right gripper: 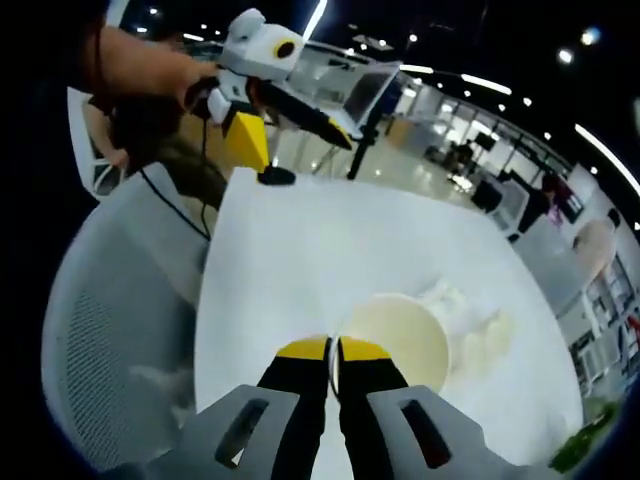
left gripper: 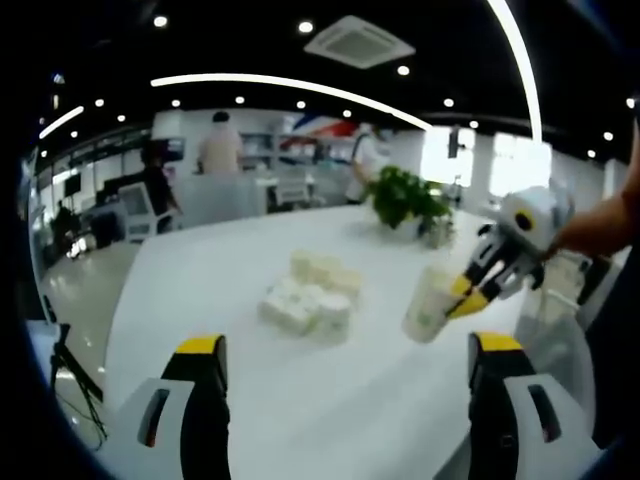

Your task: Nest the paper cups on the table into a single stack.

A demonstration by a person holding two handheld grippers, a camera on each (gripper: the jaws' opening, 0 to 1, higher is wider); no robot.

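Left gripper view: left gripper [left gripper: 345, 365] is wide open and empty above the table [left gripper: 200, 275], facing a cluster of paper cups [left gripper: 310, 295]; right gripper [left gripper: 468, 296] carries a tilted cup [left gripper: 430, 300]. Right gripper view: right gripper [right gripper: 333, 350] is pinched on the cup [right gripper: 395, 335] rim, a thin grip that could slip or crush when nesting.

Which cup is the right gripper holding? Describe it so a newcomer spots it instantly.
On the white table, look right of the cluster of cups lying at its middle, before the potted plant. The held cup is lifted and tilted, its rim pinched by the right gripper, while the others lie untouched.
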